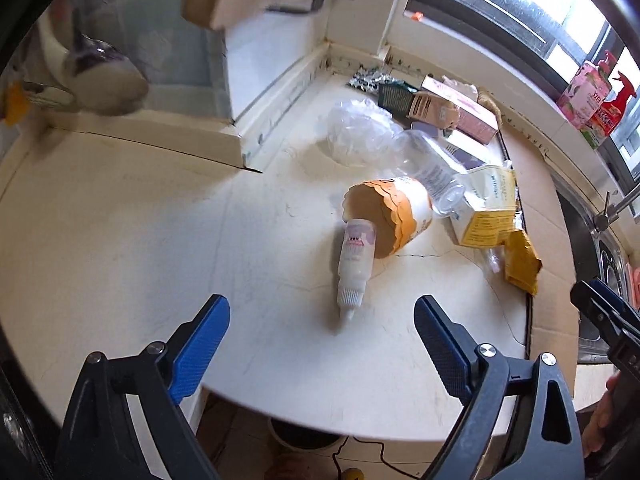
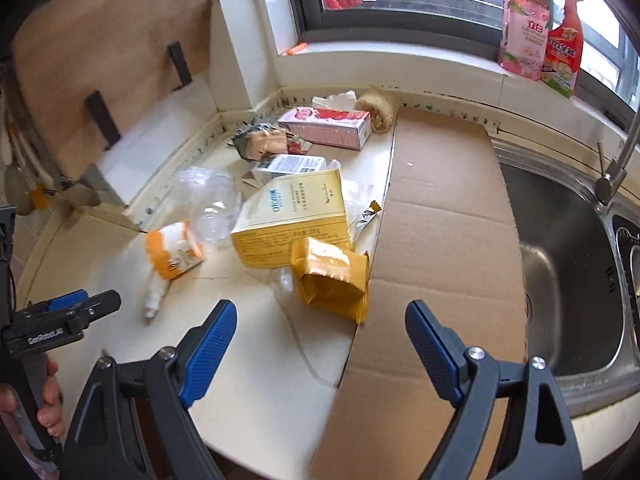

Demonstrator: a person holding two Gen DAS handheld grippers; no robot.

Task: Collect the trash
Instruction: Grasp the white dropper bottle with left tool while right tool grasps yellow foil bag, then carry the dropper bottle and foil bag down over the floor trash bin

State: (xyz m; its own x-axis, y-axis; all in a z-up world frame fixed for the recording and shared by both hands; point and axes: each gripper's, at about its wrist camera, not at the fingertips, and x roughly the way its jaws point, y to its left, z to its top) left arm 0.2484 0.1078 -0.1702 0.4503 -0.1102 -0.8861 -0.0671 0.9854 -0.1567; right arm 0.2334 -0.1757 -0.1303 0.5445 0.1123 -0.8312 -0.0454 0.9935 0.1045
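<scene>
Trash (image 2: 288, 220) is spread over the countertop (image 1: 120, 240) toward its back corner, beside the cardboard sheet (image 2: 440, 220); nothing is seen collected yet. The left gripper (image 1: 322, 328) and right gripper (image 2: 320, 330) are held with jaws spread, empty.

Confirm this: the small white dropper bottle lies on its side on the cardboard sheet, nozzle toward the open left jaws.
Wrong in one respect. The small white dropper bottle lies on the bare white counter, not on the cardboard sheet, which is beside the sink; the left wrist view shows it. It is on its side, nozzle toward the open left jaws.
</scene>
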